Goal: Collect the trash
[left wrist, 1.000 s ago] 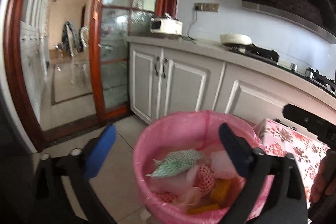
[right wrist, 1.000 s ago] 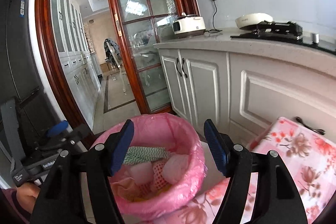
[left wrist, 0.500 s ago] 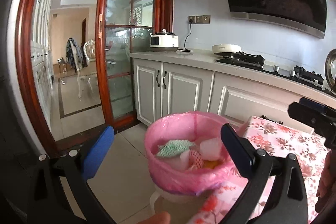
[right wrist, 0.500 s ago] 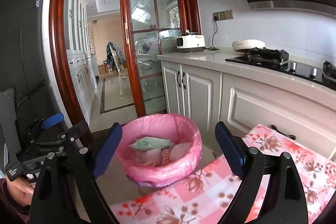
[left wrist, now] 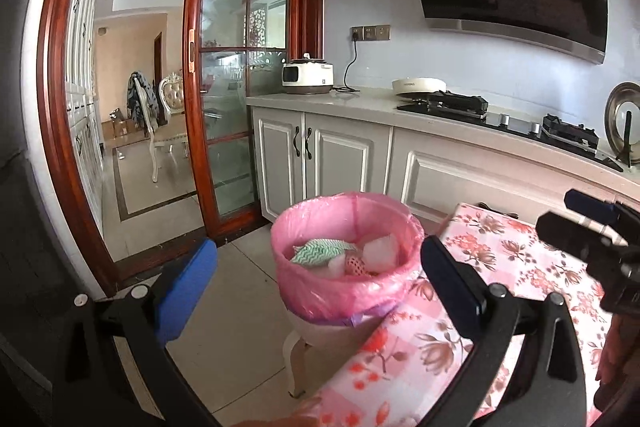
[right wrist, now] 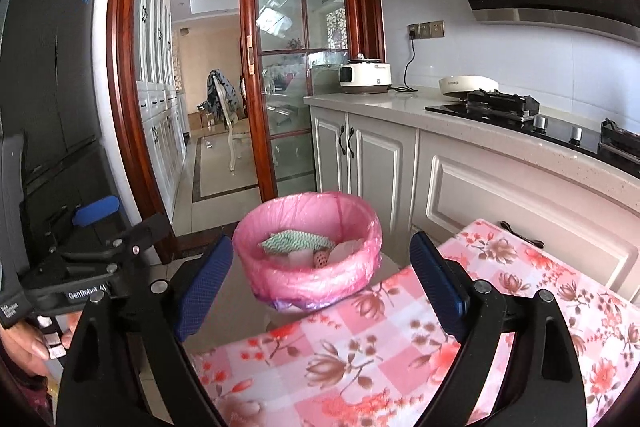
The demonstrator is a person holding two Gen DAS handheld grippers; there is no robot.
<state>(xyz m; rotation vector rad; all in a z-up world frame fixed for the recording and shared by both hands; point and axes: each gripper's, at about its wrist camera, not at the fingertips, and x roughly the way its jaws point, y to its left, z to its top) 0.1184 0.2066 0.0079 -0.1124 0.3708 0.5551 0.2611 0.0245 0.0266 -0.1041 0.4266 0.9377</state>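
A small bin lined with a pink bag point(left wrist: 344, 287) stands on a white stool beside the table; it also shows in the right wrist view point(right wrist: 308, 267). Inside lie a green-and-white cloth point(left wrist: 320, 249), white wrappers and a red-dotted piece. My left gripper point(left wrist: 316, 291) is open and empty, held back from the bin. My right gripper point(right wrist: 320, 281) is open and empty, also back from the bin, above the table's corner. Each gripper shows at the edge of the other's view.
A table with a pink floral cloth point(right wrist: 380, 355) lies right of the bin. White kitchen cabinets point(left wrist: 340, 151) with a stove and a rice cooker point(left wrist: 307, 77) run behind. A wooden glass sliding door point(left wrist: 240, 87) stands open at the left.
Both grippers have drawn back and up from the bin, which now looks smaller and farther. Both stay open and empty.
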